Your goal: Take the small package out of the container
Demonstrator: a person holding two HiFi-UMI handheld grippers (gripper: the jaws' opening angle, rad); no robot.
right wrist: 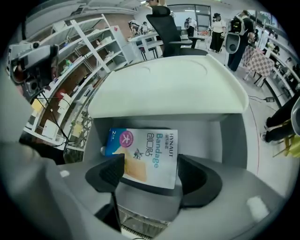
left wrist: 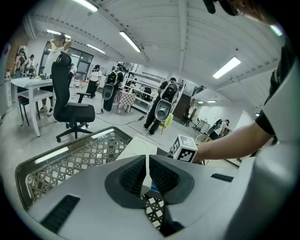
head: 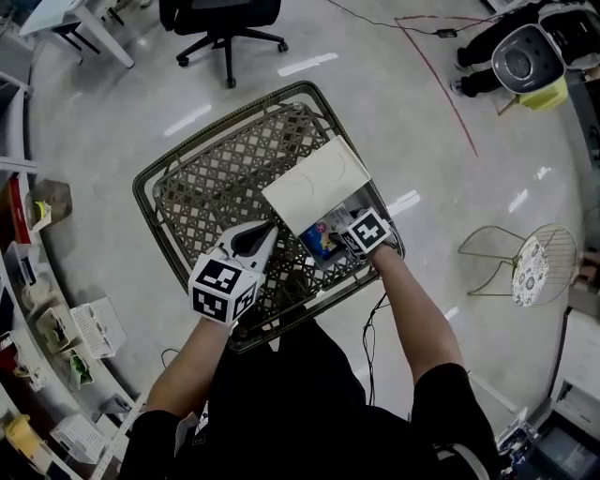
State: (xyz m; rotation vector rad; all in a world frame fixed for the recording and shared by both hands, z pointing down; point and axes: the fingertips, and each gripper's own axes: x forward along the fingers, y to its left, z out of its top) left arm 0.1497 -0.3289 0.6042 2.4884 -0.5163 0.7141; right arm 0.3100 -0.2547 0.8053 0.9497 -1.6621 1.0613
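Observation:
An open grey container (right wrist: 212,137) stands in a woven wicker basket (head: 150,180), its cream lid (head: 315,182) tilted up. Inside lies the small package (right wrist: 146,151), a blue and white bandage packet, also visible in the head view (head: 322,238). My right gripper (right wrist: 150,171) points steeply down into the container, jaws wide open, with the packet's lower part between them; the pads do not press it. My left gripper (head: 266,234) is at the lid's near edge. In the left gripper view its jaws (left wrist: 146,173) are shut on a thin white edge of the lid (left wrist: 136,146).
The basket's rim (left wrist: 70,158) surrounds the container. A black office chair (head: 225,23) stands beyond the basket, and a wire stool (head: 531,264) is at the right. Shelves with boxes (head: 66,328) line the left. Several people stand far off in the room (left wrist: 164,101).

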